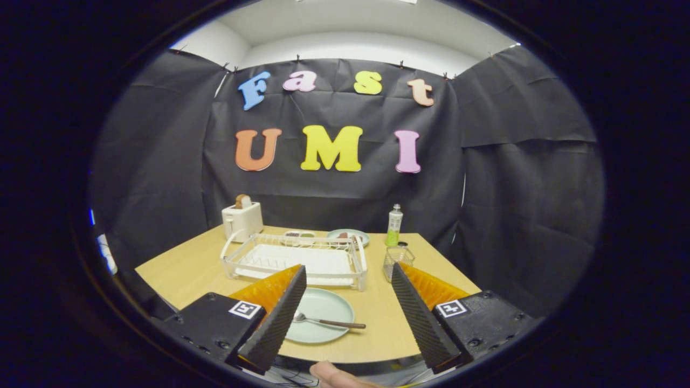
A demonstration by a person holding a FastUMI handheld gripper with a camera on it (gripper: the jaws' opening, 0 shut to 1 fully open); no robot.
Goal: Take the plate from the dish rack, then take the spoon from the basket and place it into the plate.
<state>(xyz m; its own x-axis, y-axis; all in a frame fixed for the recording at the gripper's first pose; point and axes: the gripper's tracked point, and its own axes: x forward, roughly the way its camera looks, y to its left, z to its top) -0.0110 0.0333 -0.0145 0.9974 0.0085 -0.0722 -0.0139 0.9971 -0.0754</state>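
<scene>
A pale green plate (pixel 323 310) lies on the wooden table (pixel 183 269) just in front of the white dish rack (pixel 294 258). A spoon (pixel 329 321) with a dark handle rests in the plate, bowl toward the left finger. The wire basket (pixel 397 260) stands to the right of the rack. My gripper (pixel 347 315) hovers above the table's near edge, fingers wide apart and holding nothing; the plate shows between them, partly hidden by the left finger.
Behind the rack stand a white toaster (pixel 242 220) with bread in it, two small dishes (pixel 323 236) and a green-filled bottle (pixel 394 225). A fingertip (pixel 334 375) shows at the near table edge.
</scene>
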